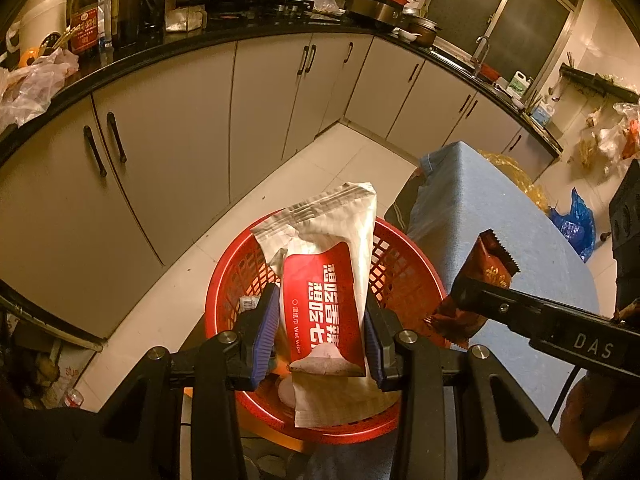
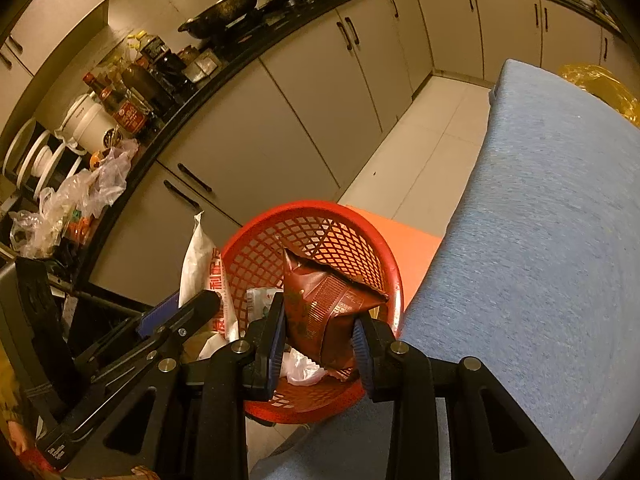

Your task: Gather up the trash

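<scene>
Left gripper [image 1: 323,322] angled steeply down, jaws clamped on a packet. Right gripper [image 2: 319,338] angled alike (close beside it), jaws around a wrapper.

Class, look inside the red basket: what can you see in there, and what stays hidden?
Inside the basket: crumpled white plastic and a small white packet. The brown wrapper and wipes pack held above cover the rest.

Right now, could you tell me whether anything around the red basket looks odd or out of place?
Nothing looks spilled or broken. The wet wipe packet in the left gripper and the torn-open brown snack wrapper in the right gripper both hang over the red basket, which already holds crumpled trash.
</scene>
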Demonstrator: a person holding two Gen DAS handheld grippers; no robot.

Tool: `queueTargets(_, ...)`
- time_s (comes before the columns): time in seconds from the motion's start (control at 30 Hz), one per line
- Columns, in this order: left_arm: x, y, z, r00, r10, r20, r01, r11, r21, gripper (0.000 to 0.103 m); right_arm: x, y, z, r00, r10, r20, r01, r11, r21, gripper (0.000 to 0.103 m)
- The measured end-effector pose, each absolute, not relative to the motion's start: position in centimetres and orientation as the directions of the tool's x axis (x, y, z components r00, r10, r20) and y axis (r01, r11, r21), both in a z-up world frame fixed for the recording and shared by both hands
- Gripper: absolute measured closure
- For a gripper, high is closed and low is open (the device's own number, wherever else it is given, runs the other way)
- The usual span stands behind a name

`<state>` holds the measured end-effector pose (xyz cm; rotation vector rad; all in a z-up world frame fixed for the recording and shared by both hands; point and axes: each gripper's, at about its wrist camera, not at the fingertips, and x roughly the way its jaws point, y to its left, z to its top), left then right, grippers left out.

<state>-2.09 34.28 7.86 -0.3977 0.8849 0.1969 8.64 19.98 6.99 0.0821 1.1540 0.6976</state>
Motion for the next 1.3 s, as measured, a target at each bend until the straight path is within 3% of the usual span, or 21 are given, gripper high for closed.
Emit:
queueTargets(0.07,-2.1,34.2,7.9,0.626,-0.004,-0.780,-0.321,0.910,-0.262,0.063,8.8,20.2,7.1,0.221,0.551,-0.805,-0.468,0.784,0.408,0.050)
queueTargets(0.13,-2.1,34.3,7.9,0.628,-0.002,-0.778,-0.323,0.909,-0.264,0.054,8.8,20.1,7.6,0.238,0.548,-0.802,-0.476,0.785,0.396,0.044)
queueTargets(0.3,-2.6,33.9,8.3,0.632,0.012,-0.775,-0.319,0.915,-0.246,0.050,8.4,18.5,8.9,0.279,0.551,-0.786,-0.465,0.794,0.391,0.044)
queueTargets(0.63,-6.2,30.7,14.1,0.695,0.164,-0.700,-0.342,0.932,-0.121,0.016,2.8,12.6,14.6,0.460,0.512,-0.725,-0.493,0.827,0.271,0.029)
queueTargets(0.83,-10.0,27.3,17.8,0.710,0.260,-0.654,-0.374,0.927,-0.038,0.003,-3.6,6.9,17.8,0.533,0.507,-0.677,-0.510,0.831,0.221,0.022)
queueTargets(1.03,-12.9,23.5,19.3,0.687,0.324,-0.650,-0.404,0.914,0.028,0.002,-8.2,3.6,19.1,0.555,0.503,-0.663,-0.563,0.814,0.147,0.016)
queueTargets(1.3,-13.6,20.8,18.7,0.610,0.267,-0.746,-0.383,0.924,0.017,0.002,-10.8,1.8,19.7,0.555,0.524,-0.646,-0.608,0.786,0.115,0.016)
